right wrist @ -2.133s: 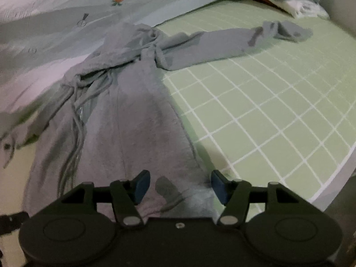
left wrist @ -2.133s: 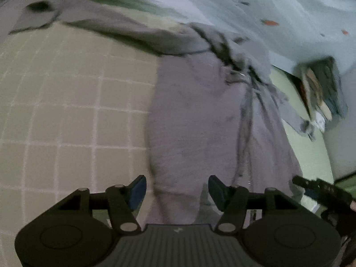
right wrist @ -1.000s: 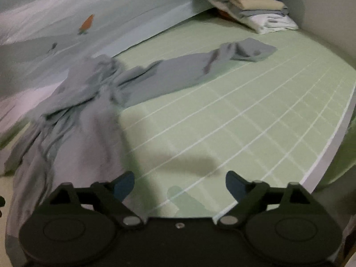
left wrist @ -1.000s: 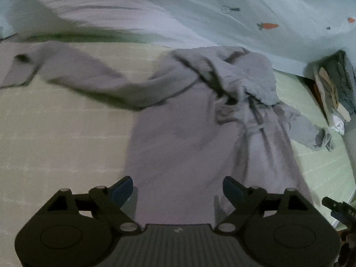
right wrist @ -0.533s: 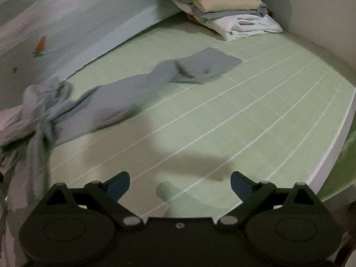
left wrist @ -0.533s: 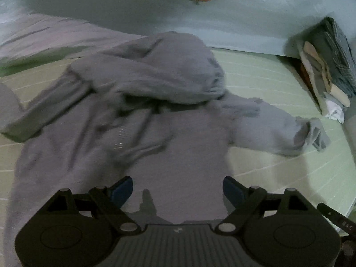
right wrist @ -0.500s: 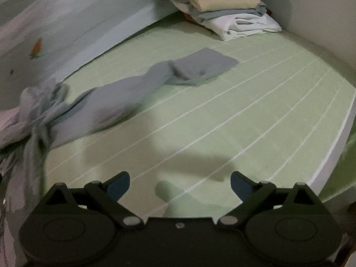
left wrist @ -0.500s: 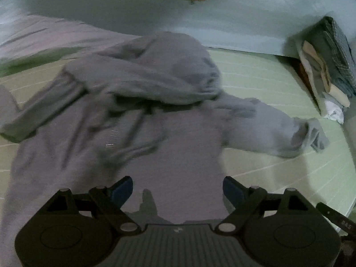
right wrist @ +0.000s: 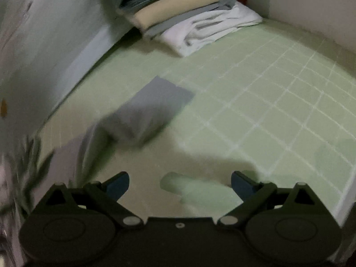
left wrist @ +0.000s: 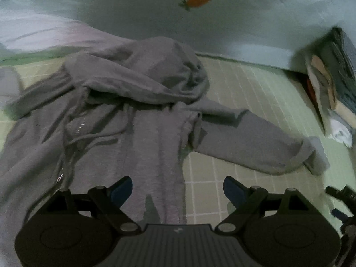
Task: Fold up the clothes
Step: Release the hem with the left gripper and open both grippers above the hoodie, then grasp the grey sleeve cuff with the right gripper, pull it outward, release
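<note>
A grey hooded sweatshirt (left wrist: 124,120) lies spread on a green checked mat (left wrist: 255,89), hood crumpled at the top, one sleeve (left wrist: 255,142) stretched to the right. My left gripper (left wrist: 178,189) hovers open over the sweatshirt's right edge, nothing between its fingers. In the right wrist view the sleeve's cuff (right wrist: 151,109) lies blurred on the mat ahead and to the left of my right gripper (right wrist: 180,183), which is open and empty above bare mat.
A stack of folded clothes (right wrist: 187,15) sits in the far corner against the wall, also visible at the right edge (left wrist: 333,84) in the left wrist view. A pale bedsheet with a carrot print (left wrist: 195,1) rises behind the mat. The mat's edge (right wrist: 347,193) runs at lower right.
Both grippers have swept to the right over the bed. The left view has passed from the sweatshirt's body to its right side; the right view has left the body and reached the sleeve cuff.
</note>
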The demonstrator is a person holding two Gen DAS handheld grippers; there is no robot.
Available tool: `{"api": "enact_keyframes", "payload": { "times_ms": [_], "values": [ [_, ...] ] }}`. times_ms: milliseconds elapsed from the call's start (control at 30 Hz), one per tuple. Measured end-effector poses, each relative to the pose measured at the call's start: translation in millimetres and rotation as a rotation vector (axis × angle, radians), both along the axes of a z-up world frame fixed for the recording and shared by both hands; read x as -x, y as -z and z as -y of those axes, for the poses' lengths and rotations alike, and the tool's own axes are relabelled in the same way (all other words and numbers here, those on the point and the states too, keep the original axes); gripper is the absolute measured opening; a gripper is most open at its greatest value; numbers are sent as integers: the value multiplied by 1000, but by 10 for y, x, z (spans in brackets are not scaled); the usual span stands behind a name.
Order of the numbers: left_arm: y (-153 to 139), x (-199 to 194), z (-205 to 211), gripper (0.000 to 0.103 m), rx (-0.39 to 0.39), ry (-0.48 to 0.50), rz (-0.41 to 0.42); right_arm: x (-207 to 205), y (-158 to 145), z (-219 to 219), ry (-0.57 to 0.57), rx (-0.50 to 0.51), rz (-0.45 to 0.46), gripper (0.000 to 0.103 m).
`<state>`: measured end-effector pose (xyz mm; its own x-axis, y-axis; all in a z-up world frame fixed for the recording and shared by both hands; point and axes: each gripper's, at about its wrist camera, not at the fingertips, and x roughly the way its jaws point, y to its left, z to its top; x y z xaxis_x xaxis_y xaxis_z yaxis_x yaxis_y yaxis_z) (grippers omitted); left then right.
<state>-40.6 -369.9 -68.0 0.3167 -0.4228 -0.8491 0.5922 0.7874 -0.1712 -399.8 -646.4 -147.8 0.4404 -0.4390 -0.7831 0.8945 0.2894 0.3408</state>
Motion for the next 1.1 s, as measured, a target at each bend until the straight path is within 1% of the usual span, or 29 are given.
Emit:
{"api": "enact_keyframes", "payload": {
  "times_ms": [100, 167, 333, 500, 667, 700, 800, 833, 867, 900, 933, 967, 1000, 1033, 1067, 1100],
  "values": [
    [-23, 65, -98, 90, -4, -71, 5, -93, 6, 245, 5, -7, 28, 99],
    [-28, 82, -163, 90, -16, -109, 4, -174, 23, 374, 5, 2, 29, 99],
    [-73, 95, -287, 90, -53, -180, 17, -438, 41, 641, -36, 64, -33, 99],
    [-120, 89, -304, 91, -70, -211, 34, -755, -114, 644, -74, 170, -102, 98],
    [-67, 44, -243, 91, -92, -231, 17, -1185, -94, 577, -170, 179, -150, 98],
    [-64, 41, -232, 91, -90, -228, 14, -1233, -61, 595, -170, 159, -146, 98],
    [-59, 34, -196, 91, -85, -219, 9, -1326, 43, 656, -160, 99, -148, 93],
    [-56, 32, -179, 92, -85, -216, 8, -1345, 52, 642, -164, 116, -162, 90],
    [-53, 29, -161, 92, -84, -213, 7, -1354, 51, 638, -173, 132, -177, 87],
    [-51, 25, -146, 92, -85, -210, 7, -1361, 48, 637, -181, 146, -192, 80],
    [-48, 22, -125, 92, -86, -207, 9, -1368, 46, 637, -190, 160, -207, 66],
    [-48, 15, -105, 92, -87, -202, 13, -1376, 43, 636, -198, 173, -222, 57],
    [-51, 8, -94, 92, -86, -199, 16, -1383, 41, 635, -207, 187, -237, 42],
    [-56, -4, -85, 92, -83, -198, 19, -1369, 25, 650, -206, 185, -231, 24],
    [-58, -19, -84, 92, -79, -198, 20, -1350, 7, 667, -204, 180, -221, 15],
    [-63, -34, -77, 92, -73, -201, 20, -1332, -12, 690, -199, 179, -208, 15]
  ]
}}
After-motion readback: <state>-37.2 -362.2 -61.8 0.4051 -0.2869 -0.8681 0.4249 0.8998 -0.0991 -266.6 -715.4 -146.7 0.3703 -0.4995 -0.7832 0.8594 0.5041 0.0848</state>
